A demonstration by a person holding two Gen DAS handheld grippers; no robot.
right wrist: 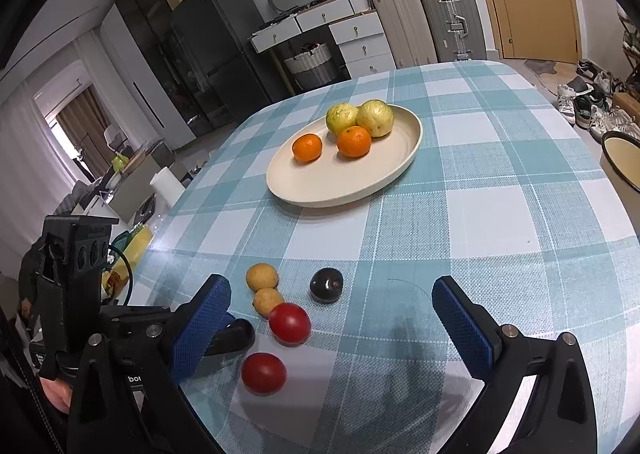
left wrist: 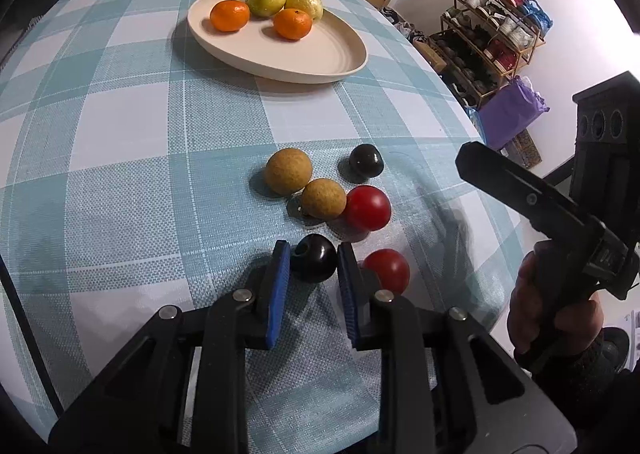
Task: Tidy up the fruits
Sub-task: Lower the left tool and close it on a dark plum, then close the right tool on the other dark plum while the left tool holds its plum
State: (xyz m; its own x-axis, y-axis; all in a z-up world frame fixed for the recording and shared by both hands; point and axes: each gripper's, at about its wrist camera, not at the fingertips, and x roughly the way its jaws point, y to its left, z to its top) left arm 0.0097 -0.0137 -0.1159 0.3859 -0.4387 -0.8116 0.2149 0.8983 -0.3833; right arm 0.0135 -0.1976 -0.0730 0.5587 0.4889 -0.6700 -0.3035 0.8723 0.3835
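Left gripper (left wrist: 313, 254) fingers clamped on dark plum (left wrist: 313, 258), right gripper (right wrist: 331, 294) fingers apart

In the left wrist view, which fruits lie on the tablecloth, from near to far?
Dark plum held in the left gripper, near red tomato, far red tomato, near tan fruit, far tan fruit, far dark plum.

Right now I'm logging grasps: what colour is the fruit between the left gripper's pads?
Near-black, glossy: the dark plum, clearest in the left wrist view.
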